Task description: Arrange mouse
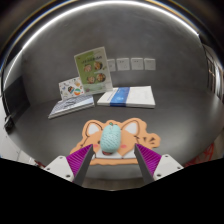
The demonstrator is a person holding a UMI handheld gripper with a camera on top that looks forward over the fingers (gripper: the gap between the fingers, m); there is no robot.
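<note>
A light teal mouse [110, 138] lies on an orange, cartoon-shaped mouse mat [133, 132] on the dark grey table [170, 125]. My gripper [112, 153] is open. Its two magenta-padded fingers [80, 157] stand to the left and right of the near end of the mouse. The mouse sits between the fingertips with a gap on each side, resting on the mat. The near edge of the mat lies between the fingers.
Beyond the mat lies a white and blue booklet [128, 96], with a colourful leaflet [70, 101] to its left. An upright green-and-white card [93, 67] stands behind them. Small papers [131, 64] hang at the back.
</note>
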